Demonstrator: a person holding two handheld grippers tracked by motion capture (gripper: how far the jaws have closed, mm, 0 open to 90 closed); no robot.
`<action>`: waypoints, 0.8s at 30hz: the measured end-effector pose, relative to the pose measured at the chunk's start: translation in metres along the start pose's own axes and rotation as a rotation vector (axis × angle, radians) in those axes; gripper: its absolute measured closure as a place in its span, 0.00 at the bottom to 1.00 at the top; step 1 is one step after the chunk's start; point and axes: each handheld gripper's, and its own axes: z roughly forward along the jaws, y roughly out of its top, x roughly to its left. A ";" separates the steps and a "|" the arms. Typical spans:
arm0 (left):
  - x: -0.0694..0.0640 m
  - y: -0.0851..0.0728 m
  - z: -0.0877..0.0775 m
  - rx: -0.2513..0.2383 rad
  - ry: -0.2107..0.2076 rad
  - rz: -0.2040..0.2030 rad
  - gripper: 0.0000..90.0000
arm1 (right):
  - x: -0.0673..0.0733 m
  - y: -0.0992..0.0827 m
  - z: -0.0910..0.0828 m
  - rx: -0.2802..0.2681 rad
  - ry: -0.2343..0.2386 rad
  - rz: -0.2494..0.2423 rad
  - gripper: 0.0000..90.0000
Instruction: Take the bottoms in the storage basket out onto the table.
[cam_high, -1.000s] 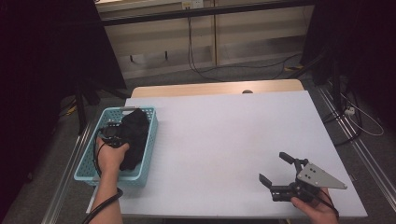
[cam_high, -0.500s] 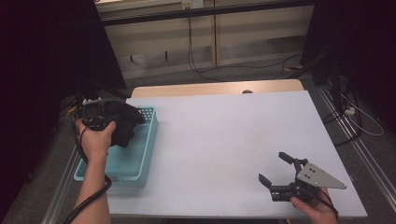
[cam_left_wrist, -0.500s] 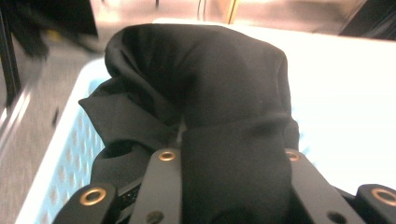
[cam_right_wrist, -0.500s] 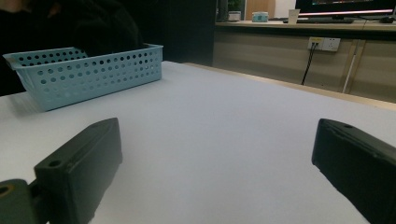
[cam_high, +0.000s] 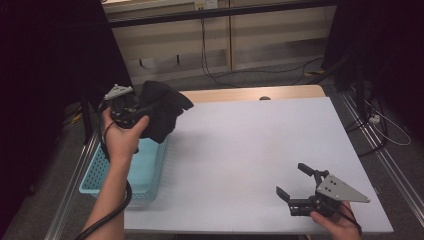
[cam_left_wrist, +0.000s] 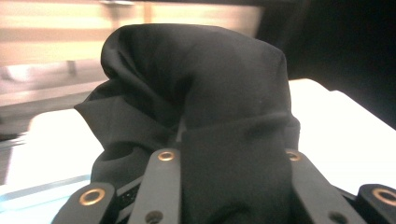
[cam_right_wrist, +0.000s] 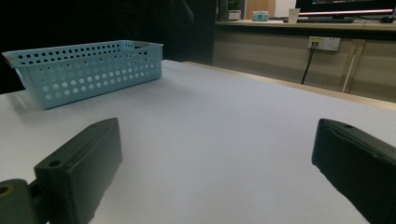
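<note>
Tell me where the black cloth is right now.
In the high view the black cloth hangs at the left, clamped in the left gripper, lifted above the far end of the blue basket.

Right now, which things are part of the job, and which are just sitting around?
Part of the job:
- black cloth, bunched between the jaws of the left gripper, lifted above the basket
- light blue basket, at the table's left edge
- right gripper, open, low over the white table, holding nothing

Just lying about:
- cables on the floor behind the table
</note>
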 end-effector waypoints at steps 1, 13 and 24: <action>-0.007 -0.003 0.005 0.009 -0.024 0.012 0.81 | 0.000 0.000 0.000 -0.002 0.000 -0.001 0.01; -0.063 -0.048 0.053 0.156 -0.186 0.113 0.81 | -0.001 -0.001 0.000 0.005 -0.007 -0.003 0.01; -0.092 -0.091 0.083 0.187 -0.283 0.132 0.80 | -0.001 -0.001 0.001 0.011 -0.010 -0.012 0.01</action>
